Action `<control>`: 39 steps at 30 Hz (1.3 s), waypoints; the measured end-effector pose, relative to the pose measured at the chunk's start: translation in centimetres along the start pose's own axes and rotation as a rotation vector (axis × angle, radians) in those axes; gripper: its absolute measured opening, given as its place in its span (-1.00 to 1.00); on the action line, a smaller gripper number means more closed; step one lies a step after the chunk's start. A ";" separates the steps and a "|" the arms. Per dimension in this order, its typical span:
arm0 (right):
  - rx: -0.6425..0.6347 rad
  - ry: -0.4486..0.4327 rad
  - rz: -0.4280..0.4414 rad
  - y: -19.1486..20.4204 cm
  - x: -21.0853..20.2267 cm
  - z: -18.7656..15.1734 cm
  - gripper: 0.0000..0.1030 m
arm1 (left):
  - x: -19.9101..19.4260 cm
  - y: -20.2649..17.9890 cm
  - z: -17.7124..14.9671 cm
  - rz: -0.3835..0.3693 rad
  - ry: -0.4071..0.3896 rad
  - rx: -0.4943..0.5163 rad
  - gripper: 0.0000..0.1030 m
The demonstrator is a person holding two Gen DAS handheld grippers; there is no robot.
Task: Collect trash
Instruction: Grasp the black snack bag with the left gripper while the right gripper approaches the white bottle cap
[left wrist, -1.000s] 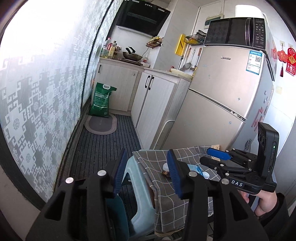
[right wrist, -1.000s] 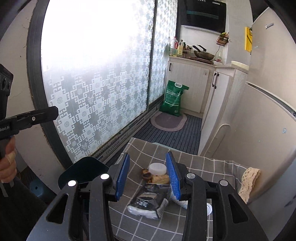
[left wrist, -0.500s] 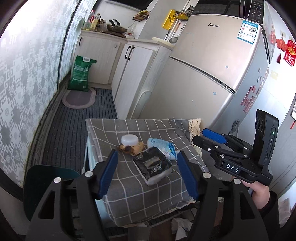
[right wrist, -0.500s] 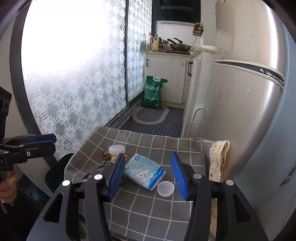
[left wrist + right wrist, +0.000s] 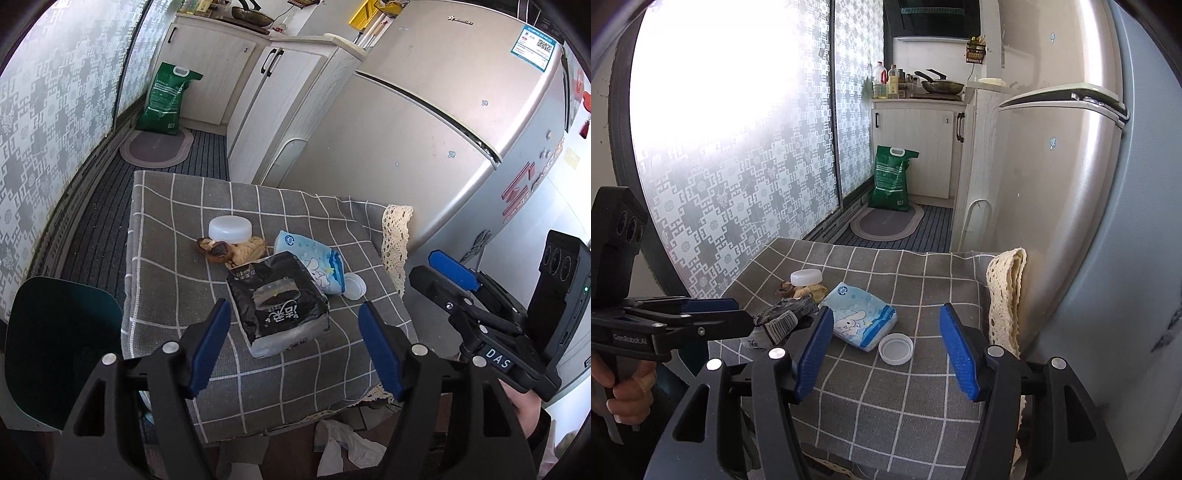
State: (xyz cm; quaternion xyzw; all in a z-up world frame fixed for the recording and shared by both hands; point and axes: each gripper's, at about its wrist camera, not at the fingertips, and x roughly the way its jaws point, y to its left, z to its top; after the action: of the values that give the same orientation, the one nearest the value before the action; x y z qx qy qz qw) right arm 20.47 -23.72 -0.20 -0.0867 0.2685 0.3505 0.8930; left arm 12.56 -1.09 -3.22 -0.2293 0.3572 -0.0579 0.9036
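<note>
On a small table with a grey checked cloth [image 5: 177, 236] lie a black snack bag [image 5: 279, 301], a blue tissue pack [image 5: 314, 260], a white lid [image 5: 354, 286], a white round tub [image 5: 229, 229] and brown food scraps [image 5: 225, 251]. My left gripper [image 5: 295, 347] is open, just in front of the black bag. My right gripper [image 5: 886, 354] is open, with the white lid [image 5: 895, 348] between its fingers' line and the blue pack [image 5: 862, 319] just beyond. The black bag [image 5: 785, 319] lies left, partly behind the left gripper [image 5: 713, 317].
A fridge [image 5: 443, 129] stands right of the table, with a lace cloth edge [image 5: 1006, 295] against it. A dark teal bin [image 5: 59, 350] sits left of the table. Crumpled paper [image 5: 343, 443] lies on the floor. A green sack [image 5: 892, 177] and cupboards stand beyond.
Both grippers have moved up and closer over the table, from low beside it. The left now faces the black bag, the right the white lid. Both stay open.
</note>
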 end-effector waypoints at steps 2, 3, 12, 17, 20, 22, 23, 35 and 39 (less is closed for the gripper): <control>0.002 0.003 0.001 -0.2 0.0 -0.2 0.21 | 0.3 0.0 -0.1 0.013 -0.009 -0.009 0.45; 0.005 0.003 0.002 -0.4 -0.1 -0.3 0.22 | 0.4 -0.1 -0.1 0.021 -0.021 -0.014 0.46; 0.071 -0.015 -0.004 -2.9 -0.8 -1.0 0.30 | 1.8 0.0 -0.5 0.073 -0.023 -0.052 0.45; 0.096 0.012 0.056 -3.4 -0.3 -1.8 0.30 | 2.4 -0.1 -0.4 0.096 -0.038 -0.059 0.45; 0.155 0.042 0.117 -4.2 0.4 -2.4 0.30 | 2.7 0.2 -0.3 0.114 -0.049 -0.074 0.45; 0.180 0.067 0.136 -4.7 1.0 -2.9 0.24 | 3.0 0.4 -0.1 0.125 -0.048 -0.086 0.45; 0.186 0.076 0.140 -4.7 1.2 -3.1 0.19 | 3.1 0.5 -0.1 0.129 -0.049 -0.093 0.45; 0.095 0.122 0.107 -3.5 2.1 -3.8 -0.05 | 4.6 -0.2 0.1 0.187 -0.058 -0.040 0.38; 0.035 0.125 0.083 -3.0 2.5 -4.0 -0.06 | 4.3 0.0 0.1 0.181 -0.066 -0.043 0.08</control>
State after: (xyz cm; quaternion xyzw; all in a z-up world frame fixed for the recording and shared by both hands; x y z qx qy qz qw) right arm 22.39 -25.87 -5.01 -0.0816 0.3333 0.3763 0.8606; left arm 15.83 -2.19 -5.85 -0.2173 0.3477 0.0392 0.9113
